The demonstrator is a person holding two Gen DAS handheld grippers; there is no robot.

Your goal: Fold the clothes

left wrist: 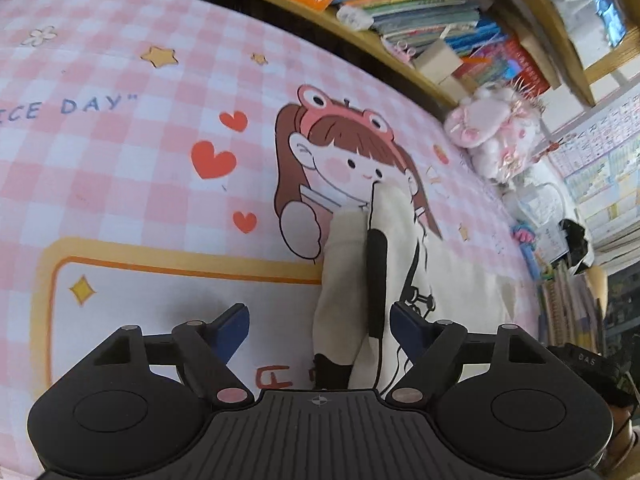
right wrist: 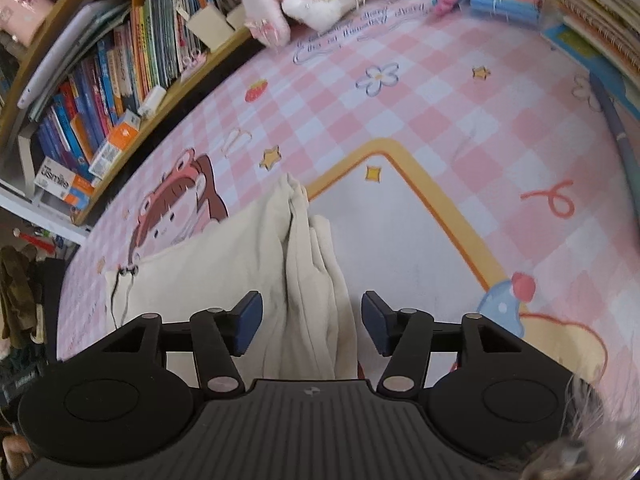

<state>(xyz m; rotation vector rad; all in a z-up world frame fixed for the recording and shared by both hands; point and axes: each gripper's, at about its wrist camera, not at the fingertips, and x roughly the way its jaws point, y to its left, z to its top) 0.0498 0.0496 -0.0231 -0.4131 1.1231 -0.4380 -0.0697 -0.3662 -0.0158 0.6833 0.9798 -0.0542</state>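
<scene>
Nearest the lens in the left wrist view, the left gripper (left wrist: 320, 330) is standing wide open, its blue pads (left wrist: 234, 330) spread clear to either side of a bunched cream garment (left wrist: 344, 264) with a black stripe (left wrist: 377, 280) running along it. The right-hand pad is sitting just beside the cloth, but neither pad is pressing on it, so nothing is being held. In the right wrist view, the right gripper (right wrist: 312, 326) is also standing open, though less widely, with a gathered fold of the same cream garment (right wrist: 308, 280) lying between its pads (right wrist: 249, 322) and not clamped by them.

The garment is resting on the pink checked cartoon mat (left wrist: 120, 128), partly covering the printed girl in the frog hat (left wrist: 340, 148), with its flatter part spreading out between the two grippers. A thin black cord (right wrist: 120, 296) is trailing from one edge.

Judging by the open jaws and the cloth lying slack, a fold seems to be just laid down and released. The garment is looking only partly folded, still ridged along both ends. The next move probably calls for backing both grippers away without snagging the cloth, then picking a fresh edge and pinching it squarely before carrying it across.

A plush toy (left wrist: 492, 132) and a bookshelf (left wrist: 400, 8) are bordering the far side of the mat.
</scene>
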